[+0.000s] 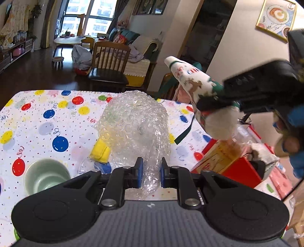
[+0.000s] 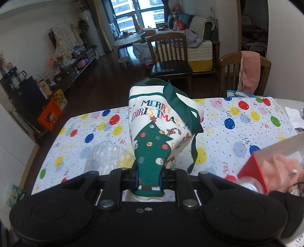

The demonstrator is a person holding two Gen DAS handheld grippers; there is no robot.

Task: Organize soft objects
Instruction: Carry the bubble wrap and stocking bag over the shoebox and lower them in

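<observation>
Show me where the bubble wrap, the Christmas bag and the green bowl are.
bubble wrap (image 1: 136, 123), left wrist view, middle of the bundle
Christmas bag (image 2: 152, 144), right wrist view, printed tree
green bowl (image 1: 31, 176), left wrist view, left rim

Daylight enters from the tall window (image 1: 89, 17) at the far end of the room, leaving the dark floor (image 2: 106, 76) dim and the tablecloth (image 1: 47, 117) evenly lit with soft, faint shadows. Both fisheye views bend straight lines near the edges and darken at the corners. The bubble wrap (image 2: 106, 157) smears with motion blur in the right wrist view, while in the left wrist view it catches small glints.
</observation>
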